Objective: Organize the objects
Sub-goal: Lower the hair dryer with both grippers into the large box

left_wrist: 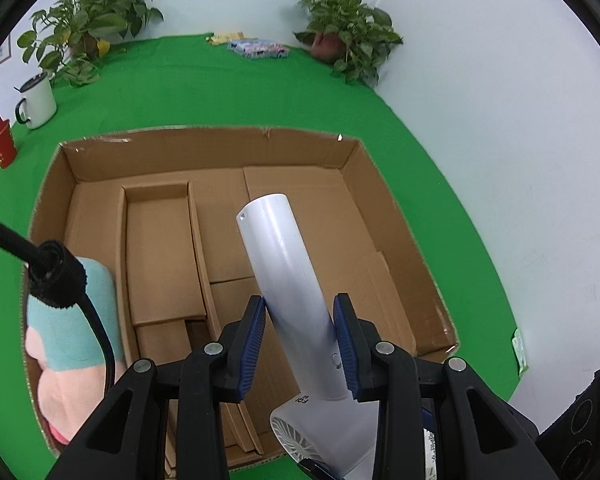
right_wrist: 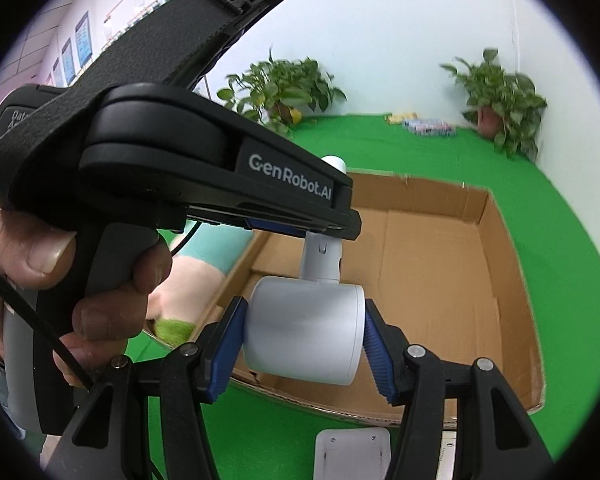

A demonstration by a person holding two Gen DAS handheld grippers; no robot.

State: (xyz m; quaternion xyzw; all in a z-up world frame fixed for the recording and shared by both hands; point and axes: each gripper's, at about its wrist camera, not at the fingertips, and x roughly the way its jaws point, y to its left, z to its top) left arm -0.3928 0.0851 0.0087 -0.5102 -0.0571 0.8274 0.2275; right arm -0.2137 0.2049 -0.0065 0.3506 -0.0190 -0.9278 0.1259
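I have the white hair dryer [left_wrist: 296,292] held by both tools at once. In the left wrist view, centre of the frame, my left gripper [left_wrist: 300,344] is clenched on its handle, the blue pads [left_wrist: 256,344] pressed against either side, and the handle sticks up and away toward the middle of the picture. In the right wrist view, lower centre, my right gripper [right_wrist: 304,340] is clamped across the fat barrel [right_wrist: 304,332], a pad on each end face. The dryer hangs above the near edge of the open cardboard box [left_wrist: 380,184], not yet resting on anything.

The box floor holds a smaller open carton [left_wrist: 160,248] left of centre and loose cardboard dividers [left_wrist: 204,280] beside it. A teal and pink soft item [left_wrist: 72,320] lies at the lower left.

My worries from here:
1. With 2 grips on 1 rigid body, if my hands drift apart or twist differently, the smooth plastic may slip or wrench out of a pad.
2. The handle tapers and is glossy, so letting go on the right first could let the heavy barrel swing down.
3. Lowering carelessly could land the barrel on a divider edge, leaving it tilted.
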